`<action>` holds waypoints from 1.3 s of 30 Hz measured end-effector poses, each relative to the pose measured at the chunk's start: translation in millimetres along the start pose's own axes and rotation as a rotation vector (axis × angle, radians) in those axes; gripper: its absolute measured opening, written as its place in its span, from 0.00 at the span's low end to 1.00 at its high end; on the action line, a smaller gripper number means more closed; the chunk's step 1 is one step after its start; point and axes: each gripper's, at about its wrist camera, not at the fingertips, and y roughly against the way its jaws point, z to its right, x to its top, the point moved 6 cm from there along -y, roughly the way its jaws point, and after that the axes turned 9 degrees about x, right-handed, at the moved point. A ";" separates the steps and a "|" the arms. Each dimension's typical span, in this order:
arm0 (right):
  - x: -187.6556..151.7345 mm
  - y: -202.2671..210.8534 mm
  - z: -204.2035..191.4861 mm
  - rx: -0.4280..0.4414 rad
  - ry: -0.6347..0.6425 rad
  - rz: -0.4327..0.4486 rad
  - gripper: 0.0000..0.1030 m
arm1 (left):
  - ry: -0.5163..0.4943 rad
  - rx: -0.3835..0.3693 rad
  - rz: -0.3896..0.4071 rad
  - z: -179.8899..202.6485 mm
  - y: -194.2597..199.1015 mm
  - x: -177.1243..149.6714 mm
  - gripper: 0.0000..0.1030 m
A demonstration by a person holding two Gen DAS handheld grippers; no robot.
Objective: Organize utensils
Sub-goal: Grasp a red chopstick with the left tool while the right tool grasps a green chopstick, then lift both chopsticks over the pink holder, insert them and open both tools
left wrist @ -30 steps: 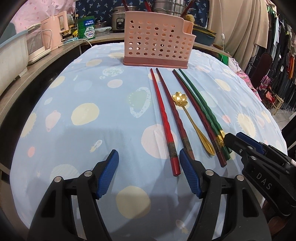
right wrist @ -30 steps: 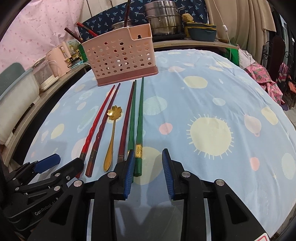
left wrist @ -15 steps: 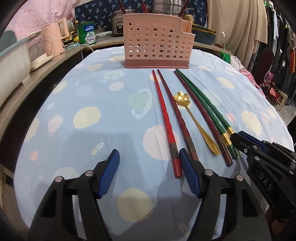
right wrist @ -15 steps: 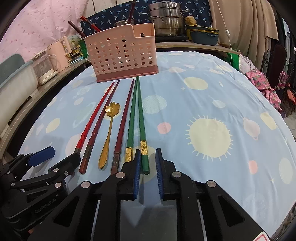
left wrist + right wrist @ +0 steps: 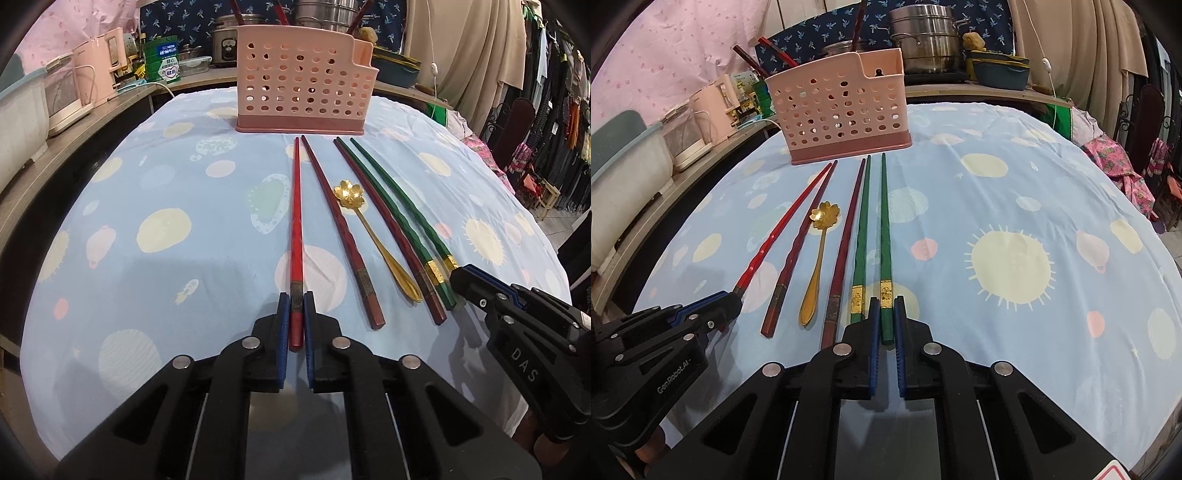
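Note:
Several chopsticks and a gold flower spoon [image 5: 373,236] lie side by side on the blue patterned cloth [image 5: 184,184], in front of a pink perforated basket [image 5: 299,85]. My left gripper [image 5: 295,299] is closing its jaws, its blue pads on the near end of the bright red chopstick [image 5: 296,221], the leftmost one. My right gripper [image 5: 885,302] is closing too, pads against the near end of the rightmost green chopstick [image 5: 884,229]. Both chopsticks still rest on the cloth. A second green chopstick [image 5: 862,229] and two dark red ones lie between.
Behind the basket a counter [image 5: 110,107] carries a pink kettle [image 5: 96,70], a green tin, steel pots [image 5: 927,40] and blue dishes. More chopsticks stand behind the basket. The table drops off at left and right; clothes racks [image 5: 554,110] and a chair stand to the right.
Both grippers went from open to closed: the left onto the bright red chopstick's end, the right onto the rightmost green one. Neither hand shifted place.

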 end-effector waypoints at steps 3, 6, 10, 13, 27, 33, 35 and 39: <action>0.8 6.4 -1.1 0.004 -0.001 0.012 0.07 | 0.006 -0.004 -0.005 -2.6 2.3 -0.4 0.07; 3.6 13.6 -2.4 0.009 -0.001 0.028 0.07 | 0.015 -0.002 -0.003 -6.1 7.1 0.3 0.07; 8.3 25.0 -4.0 0.022 -0.006 0.051 0.07 | 0.032 -0.002 0.011 -12.1 19.0 4.4 0.07; 14.1 34.1 -5.0 0.031 -0.012 0.075 0.07 | 0.037 -0.009 0.023 -14.2 28.3 9.4 0.07; 58.4 78.2 4.6 0.093 -0.079 0.199 0.07 | 0.103 -0.005 0.114 -37.1 68.5 60.5 0.07; 83.6 91.3 10.1 0.106 -0.094 0.252 0.07 | 0.130 0.008 0.178 -48.7 83.1 90.9 0.07; 92.1 96.3 10.5 0.106 -0.089 0.273 0.07 | 0.136 0.014 0.202 -51.0 87.7 100.4 0.07; 107.6 100.6 14.6 0.132 -0.107 0.300 0.07 | 0.143 0.016 0.235 -52.6 93.6 119.2 0.07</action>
